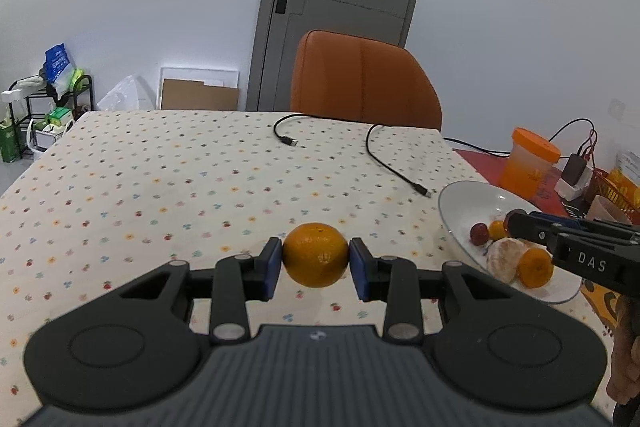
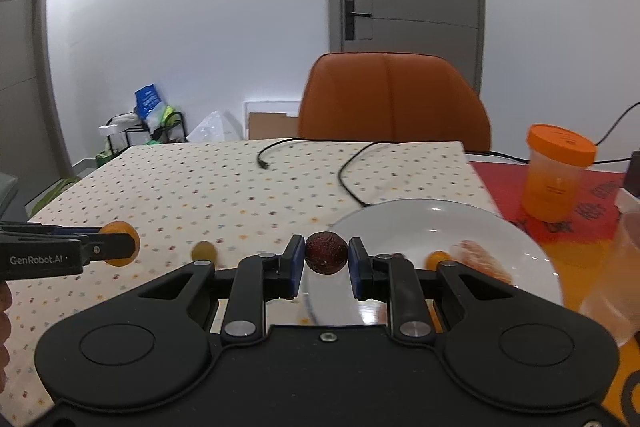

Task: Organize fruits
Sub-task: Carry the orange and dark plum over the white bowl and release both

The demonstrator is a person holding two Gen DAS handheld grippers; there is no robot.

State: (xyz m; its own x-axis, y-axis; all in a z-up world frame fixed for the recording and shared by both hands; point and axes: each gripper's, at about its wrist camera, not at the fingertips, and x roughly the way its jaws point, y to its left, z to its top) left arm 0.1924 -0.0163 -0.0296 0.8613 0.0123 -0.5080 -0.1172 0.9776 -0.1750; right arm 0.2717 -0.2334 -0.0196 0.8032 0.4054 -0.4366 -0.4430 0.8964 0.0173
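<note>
The left gripper (image 1: 315, 261) has its blue-padded fingers (image 1: 272, 267) clamped on a round orange mandarin (image 1: 315, 254), carried clear of the dotted cream tablecloth on the table (image 1: 160, 187). It is gripped across its widest part, probably so it cannot roll out on the way. The right gripper (image 2: 326, 259) is clamped likewise on a dark red, rough-skinned round fruit (image 2: 326, 253), held over the near rim of the white ceramic plate (image 2: 400, 223), which looks like the collecting spot.

In the left wrist view the plate sits at about three o'clock from the mandarin. On it I count one small dark red fruit (image 1: 479, 233), two small orange citrus (image 1: 535, 267), and one peeled segmented mandarin (image 1: 505, 259). In the right wrist view one small yellowish fruit (image 2: 203, 251) lies loose on the cloth at about nine o'clock. Two black cables (image 1: 392, 167) cross the far side of the table. An orange-lidded plastic jar (image 2: 556, 175) stands off the cloth at two o'clock.
</note>
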